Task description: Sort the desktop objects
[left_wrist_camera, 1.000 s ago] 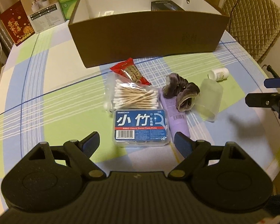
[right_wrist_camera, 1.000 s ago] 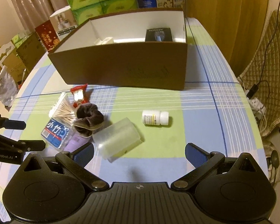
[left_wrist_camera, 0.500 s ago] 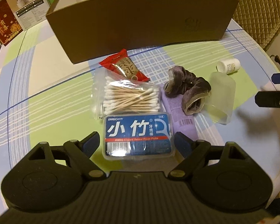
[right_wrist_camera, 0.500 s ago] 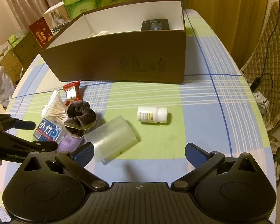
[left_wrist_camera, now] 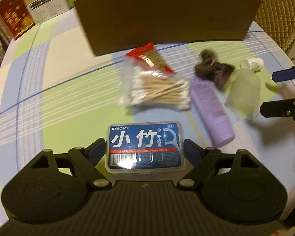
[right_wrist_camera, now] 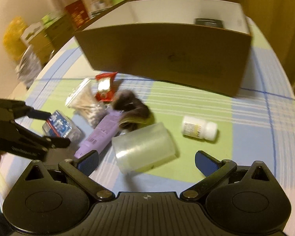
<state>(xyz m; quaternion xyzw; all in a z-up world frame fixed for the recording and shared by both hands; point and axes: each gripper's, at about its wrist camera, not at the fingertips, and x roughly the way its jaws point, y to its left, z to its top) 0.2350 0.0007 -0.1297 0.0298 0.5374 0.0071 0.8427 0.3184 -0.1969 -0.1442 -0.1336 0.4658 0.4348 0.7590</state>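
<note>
At lower centre, the left tool (left_wrist_camera: 144,149) clamps the floss pick box (left_wrist_camera: 145,144). Beyond, the right tool (right_wrist_camera: 146,160) gapes, empty, before the frosted cup (right_wrist_camera: 144,151); farther, the brown box (right_wrist_camera: 167,55) crosses the upper frame.

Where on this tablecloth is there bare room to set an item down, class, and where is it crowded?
Free patches: the cloth left of the cotton swabs, and the stretch right of the pill bottle towards the table edge, in front of the cardboard box. Crowded: snack packet, scrunchie, purple tube and frosted container cluster tightly together.
</note>
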